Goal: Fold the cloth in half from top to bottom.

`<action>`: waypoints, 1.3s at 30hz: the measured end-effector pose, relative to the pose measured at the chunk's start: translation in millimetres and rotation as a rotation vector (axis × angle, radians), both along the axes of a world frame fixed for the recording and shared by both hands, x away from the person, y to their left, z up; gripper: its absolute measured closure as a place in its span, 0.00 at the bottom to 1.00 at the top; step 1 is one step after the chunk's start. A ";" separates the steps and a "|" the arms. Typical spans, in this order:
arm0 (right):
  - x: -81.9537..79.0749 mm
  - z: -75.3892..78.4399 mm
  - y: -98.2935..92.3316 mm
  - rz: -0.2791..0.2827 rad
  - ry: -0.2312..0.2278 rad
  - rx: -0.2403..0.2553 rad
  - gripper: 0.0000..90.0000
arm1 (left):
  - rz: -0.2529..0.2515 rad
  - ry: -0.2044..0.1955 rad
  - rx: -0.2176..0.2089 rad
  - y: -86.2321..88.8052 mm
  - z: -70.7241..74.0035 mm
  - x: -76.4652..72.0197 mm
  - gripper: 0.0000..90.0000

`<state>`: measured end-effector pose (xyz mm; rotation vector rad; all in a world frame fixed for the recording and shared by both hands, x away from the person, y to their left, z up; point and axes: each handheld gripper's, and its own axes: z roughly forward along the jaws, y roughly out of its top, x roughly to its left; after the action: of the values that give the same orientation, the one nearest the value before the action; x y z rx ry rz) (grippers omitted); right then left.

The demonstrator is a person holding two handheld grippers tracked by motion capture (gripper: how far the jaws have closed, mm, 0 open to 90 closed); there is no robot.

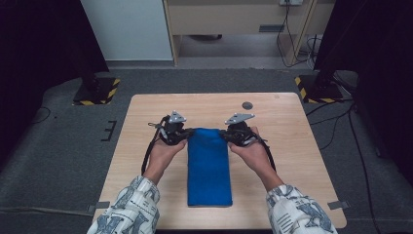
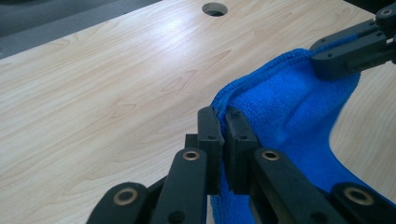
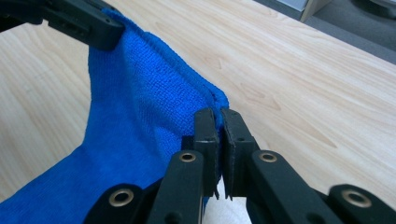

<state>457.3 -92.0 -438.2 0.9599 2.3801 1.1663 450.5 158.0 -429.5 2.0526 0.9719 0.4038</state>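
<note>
Even overhead light, soft glare on the table [image 2: 116, 70] (upper part), dark room edges, near jaws blurred

Both forearms reach forward side by side, the left gripper [image 1: 181, 132] and right gripper [image 1: 233, 134] facing each other, each with jaws pinched together.

cloth [image 1: 209, 168]: solid bright blue, fine looped weave
bench [image 1: 292, 146]: pale wood, light grain streaks
left hand-held gripper [image 2: 223, 119]: black jaws, brass-coloured rivets, grey top plate
right hand-held gripper [image 3: 219, 119]: black, same brass rivets, grey plate
sleeves [image 1: 131, 207]: white with dark blue print
floor [image 1: 58, 146]: dark grey carpet
stand bases [image 1: 97, 90]: black, yellow-and-black hazard stripes
</note>
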 end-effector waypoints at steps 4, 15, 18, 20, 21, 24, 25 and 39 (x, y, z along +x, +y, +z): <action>-7.0 -3.9 -1.2 0.009 0.002 0.004 0.96 | -0.012 0.000 -0.005 -0.3 -1.4 -6.6 0.96; -24.3 -6.6 -6.3 0.039 0.001 0.019 0.96 | -0.051 -0.010 -0.012 2.5 -0.4 -29.5 0.96; -32.4 -6.1 -8.0 0.057 -0.002 0.026 0.96 | -0.060 -0.012 -0.022 5.3 0.6 -38.8 0.96; -37.7 -5.6 -9.5 0.064 -0.004 0.042 0.96 | -0.062 -0.009 -0.034 6.2 0.8 -44.8 0.96; -40.6 -5.9 -9.9 0.069 -0.005 0.043 0.96 | -0.069 -0.013 -0.036 5.8 0.5 -49.4 0.96; -50.4 -8.9 -11.1 0.087 -0.008 0.030 0.96 | -0.089 -0.010 -0.027 4.4 -2.1 -60.4 0.96; -54.2 -10.4 -12.2 0.092 -0.008 0.032 0.96 | -0.093 -0.009 -0.028 4.2 -2.9 -62.7 0.96; -85.6 -26.3 -18.9 0.122 0.005 0.043 0.95 | -0.119 0.040 -0.056 6.5 -21.5 -91.4 0.96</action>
<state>371.7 -110.9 -464.6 0.8417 2.4575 1.2647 359.1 164.6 -450.9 2.0626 0.8699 0.2712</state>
